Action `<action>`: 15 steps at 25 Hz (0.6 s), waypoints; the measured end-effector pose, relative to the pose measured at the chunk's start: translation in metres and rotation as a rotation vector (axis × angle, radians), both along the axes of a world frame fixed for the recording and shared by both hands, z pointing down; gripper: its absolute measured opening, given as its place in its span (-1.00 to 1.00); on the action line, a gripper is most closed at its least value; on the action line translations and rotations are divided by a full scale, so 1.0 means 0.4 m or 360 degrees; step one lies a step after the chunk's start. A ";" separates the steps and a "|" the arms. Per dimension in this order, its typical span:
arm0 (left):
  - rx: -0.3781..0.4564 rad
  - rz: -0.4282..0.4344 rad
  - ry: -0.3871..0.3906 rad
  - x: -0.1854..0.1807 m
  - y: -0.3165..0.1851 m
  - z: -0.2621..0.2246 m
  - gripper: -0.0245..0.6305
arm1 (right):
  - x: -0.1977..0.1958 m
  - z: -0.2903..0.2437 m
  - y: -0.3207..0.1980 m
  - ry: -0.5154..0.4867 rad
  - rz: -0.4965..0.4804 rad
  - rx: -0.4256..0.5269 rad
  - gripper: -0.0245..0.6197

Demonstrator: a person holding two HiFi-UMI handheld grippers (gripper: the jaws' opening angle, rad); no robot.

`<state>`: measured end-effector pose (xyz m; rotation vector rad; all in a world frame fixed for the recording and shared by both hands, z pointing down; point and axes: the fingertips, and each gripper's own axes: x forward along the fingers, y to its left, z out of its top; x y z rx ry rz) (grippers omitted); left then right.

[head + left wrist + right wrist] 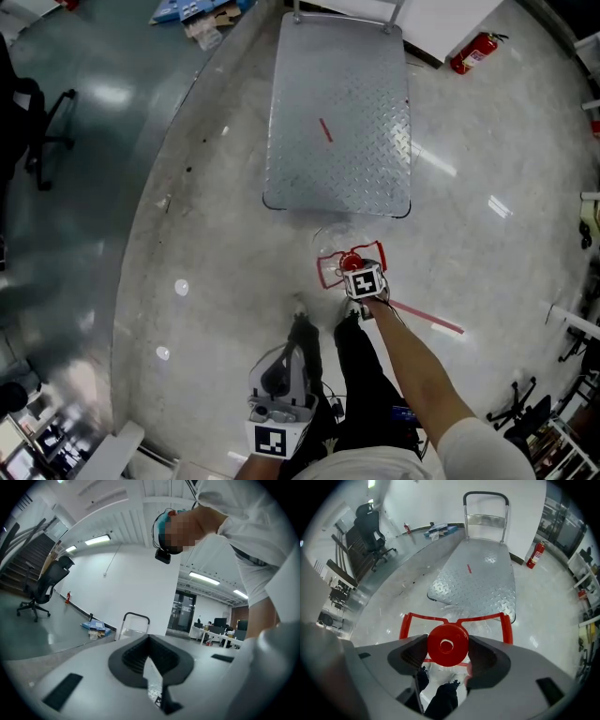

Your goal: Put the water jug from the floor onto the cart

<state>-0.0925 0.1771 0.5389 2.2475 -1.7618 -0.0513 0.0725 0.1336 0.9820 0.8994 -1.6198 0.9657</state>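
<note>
The water jug (339, 246) stands on the floor just in front of the near end of the steel cart (337, 122); its body is clear, with a red cap (447, 645) and a red handle frame (454, 619). My right gripper (354, 268) points steeply down over it. In the right gripper view its jaws (447, 652) stand wide, with the cap between the pads and no visible squeeze. My left gripper (302, 324) hangs low by the person's legs, away from the jug. In the left gripper view its jaws (151, 662) look closed to a thin slit with nothing in them.
The cart's push handle (485, 496) is at its far end. A fire extinguisher (473, 52) lies right of the cart, blue packages (197, 13) lie at the far left, and an office chair (37, 122) is on the darker floor. A red tape strip (427, 317) marks the floor.
</note>
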 end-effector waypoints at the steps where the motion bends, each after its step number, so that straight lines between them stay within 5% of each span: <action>1: -0.0005 -0.0003 -0.0001 -0.003 -0.001 0.004 -0.92 | -0.003 0.002 -0.001 -0.0006 0.0001 0.0018 -0.07; 15: 0.0093 -0.0078 -0.0047 0.034 -0.052 -0.012 -0.92 | 0.026 -0.123 0.026 -0.0062 -0.0084 0.0076 -0.09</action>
